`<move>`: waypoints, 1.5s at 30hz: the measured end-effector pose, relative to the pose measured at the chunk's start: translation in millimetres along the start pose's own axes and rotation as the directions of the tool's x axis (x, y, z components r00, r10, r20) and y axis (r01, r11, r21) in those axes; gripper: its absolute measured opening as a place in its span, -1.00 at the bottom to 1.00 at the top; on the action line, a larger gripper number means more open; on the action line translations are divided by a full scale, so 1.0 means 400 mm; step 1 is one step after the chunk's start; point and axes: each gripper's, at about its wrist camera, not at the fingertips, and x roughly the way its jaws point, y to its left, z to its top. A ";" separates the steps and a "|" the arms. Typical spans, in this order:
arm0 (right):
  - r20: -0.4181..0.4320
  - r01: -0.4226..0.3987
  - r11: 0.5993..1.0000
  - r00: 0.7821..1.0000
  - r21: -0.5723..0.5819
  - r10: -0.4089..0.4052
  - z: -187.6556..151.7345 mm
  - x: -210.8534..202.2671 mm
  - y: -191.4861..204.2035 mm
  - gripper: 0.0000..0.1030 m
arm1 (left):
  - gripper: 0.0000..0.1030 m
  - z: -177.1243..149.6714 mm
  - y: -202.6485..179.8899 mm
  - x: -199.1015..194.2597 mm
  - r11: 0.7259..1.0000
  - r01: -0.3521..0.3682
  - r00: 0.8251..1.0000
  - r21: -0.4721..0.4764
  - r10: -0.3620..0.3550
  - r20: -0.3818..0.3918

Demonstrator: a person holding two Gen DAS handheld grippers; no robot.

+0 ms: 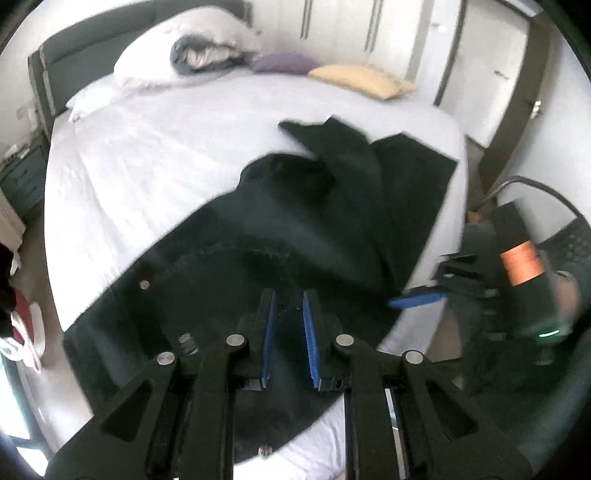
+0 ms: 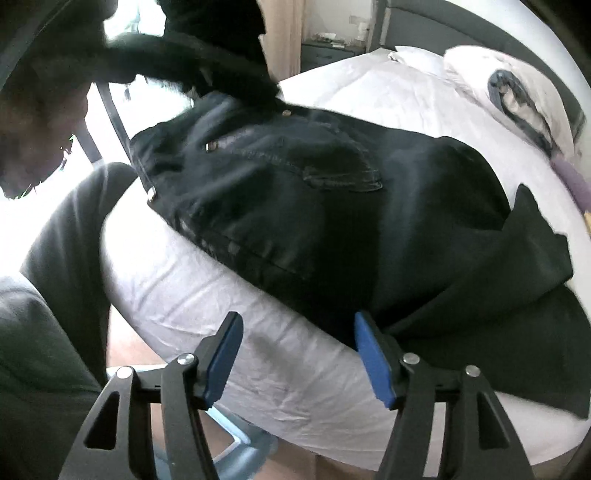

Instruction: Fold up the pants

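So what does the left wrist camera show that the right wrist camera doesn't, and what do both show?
Only the left wrist view shows the yellow cushion, the wardrobe doors and the right gripper from the side at the bed's edge.

Only the right wrist view shows the pants' back pocket, a blue stool below the bed and the person's grey sleeve.

Both share the black pants on the white bed, the bundled white duvet and a purple cushion.

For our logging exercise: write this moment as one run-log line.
task: fold pants | black pants on bed | left gripper: narrow gap | right gripper: open, empty
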 end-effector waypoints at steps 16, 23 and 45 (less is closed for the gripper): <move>0.212 -0.203 0.912 0.968 0.356 0.133 0.060 -0.104 -0.229 0.25 | -0.72 0.109 0.112 0.116 0.973 0.064 0.997 -0.222 -0.051 0.065; 0.074 -0.147 0.909 0.989 0.390 0.128 0.058 0.037 -0.253 0.18 | -0.71 0.051 0.122 0.340 0.957 0.057 0.995 -0.283 -0.080 -0.068; -0.100 0.299 0.791 0.951 0.533 -0.292 0.367 0.139 -0.779 0.08 | -0.71 0.122 0.161 0.488 0.864 0.239 0.970 -0.444 -0.231 0.073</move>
